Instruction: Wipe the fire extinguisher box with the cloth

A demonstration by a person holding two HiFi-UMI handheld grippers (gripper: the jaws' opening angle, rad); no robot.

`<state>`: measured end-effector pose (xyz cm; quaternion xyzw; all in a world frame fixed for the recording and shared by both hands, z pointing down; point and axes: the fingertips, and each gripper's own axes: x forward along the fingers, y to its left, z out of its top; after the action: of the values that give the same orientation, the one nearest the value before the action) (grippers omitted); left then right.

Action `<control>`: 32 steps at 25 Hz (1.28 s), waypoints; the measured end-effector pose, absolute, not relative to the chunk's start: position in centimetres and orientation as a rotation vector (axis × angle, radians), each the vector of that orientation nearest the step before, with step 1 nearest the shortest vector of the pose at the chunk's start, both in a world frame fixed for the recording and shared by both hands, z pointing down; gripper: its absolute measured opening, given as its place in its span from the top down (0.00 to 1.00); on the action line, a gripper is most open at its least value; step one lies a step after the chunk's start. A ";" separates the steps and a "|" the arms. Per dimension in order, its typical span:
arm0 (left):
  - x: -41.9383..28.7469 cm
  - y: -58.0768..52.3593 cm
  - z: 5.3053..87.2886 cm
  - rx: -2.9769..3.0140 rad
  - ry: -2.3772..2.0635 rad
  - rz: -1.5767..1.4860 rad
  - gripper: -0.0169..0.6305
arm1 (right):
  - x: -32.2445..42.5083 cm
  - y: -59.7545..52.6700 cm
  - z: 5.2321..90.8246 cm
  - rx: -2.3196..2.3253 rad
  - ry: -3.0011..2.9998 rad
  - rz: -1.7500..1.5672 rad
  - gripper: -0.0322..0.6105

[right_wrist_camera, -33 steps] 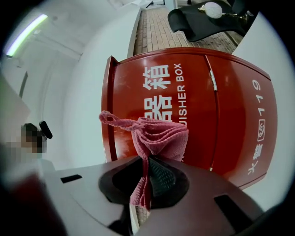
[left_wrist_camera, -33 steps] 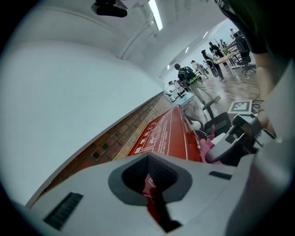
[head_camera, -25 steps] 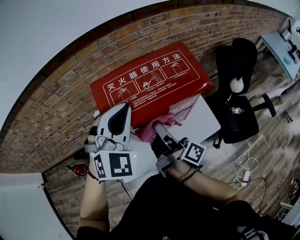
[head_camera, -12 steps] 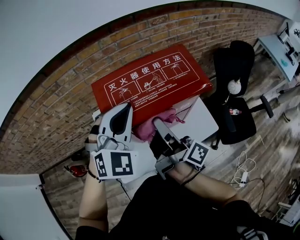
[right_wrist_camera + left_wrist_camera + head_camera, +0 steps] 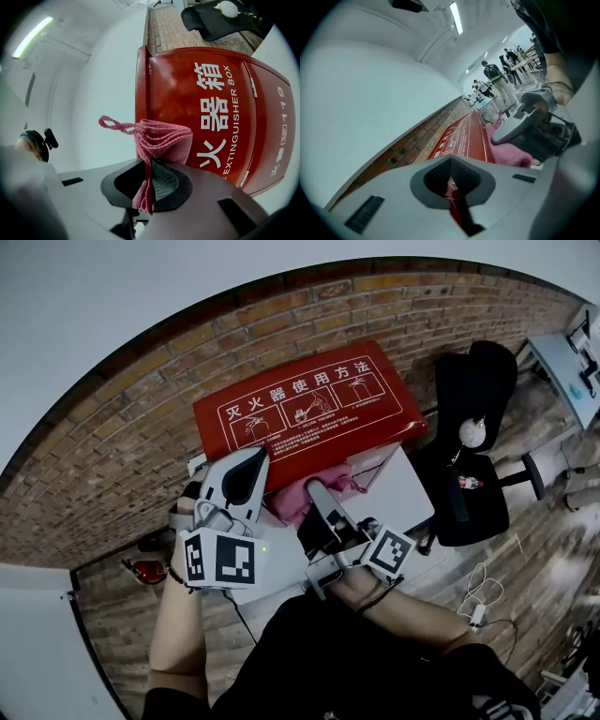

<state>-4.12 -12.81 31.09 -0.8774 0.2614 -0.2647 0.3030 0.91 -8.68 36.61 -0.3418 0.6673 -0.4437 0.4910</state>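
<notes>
At the left, in front of the glossy red metal fire extinguisher box, we keep the grey plastic left claw pressed fully together with nothing in it. It points at the box's near left corner and only a sliver of red shows through its notch. We judge it is parked there to stay clear of the wiping, or to steady the box if needed. Just right of it, against the box's front upper edge, is the pink terry cloth. It is soft and looped, bunched into several folds, with a thin hanging loop sticking out. We have the grey right claw closed on its lower folds, the ribbed pads pinching the fabric, so a thick wad stands proud of the tips and can meet the metal before the plastic does. Whether the cloth already touches the box, we cannot tell. The box is a smooth hard-edged case with a flat hinged lid carrying white printed instructions, and its front face bears white lettering. That sheen suggests the cloth should glide easily. Behind the box runs a rough brown brick wall, and to the box's right stands a black padded office chair, well apart.
</notes>
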 end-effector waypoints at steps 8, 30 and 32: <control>-4.2 -12.4 31.1 -2.333 0.621 -0.680 0.95 | 1.0 -9.0 36.6 -0.775 1.638 -1.151 0.87; -8.0 -13.8 30.5 -2.386 0.424 -0.593 0.95 | -0.5 -9.1 36.9 -0.871 1.541 -1.105 0.87; -8.5 -14.1 30.5 -2.401 0.393 -0.563 0.95 | -0.8 -9.0 36.9 -0.889 1.524 -1.099 0.87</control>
<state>-8.45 -14.13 30.46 -0.9121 0.1492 -0.2138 0.3165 -0.85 -9.03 36.86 -0.3688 0.6322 -0.4558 0.5066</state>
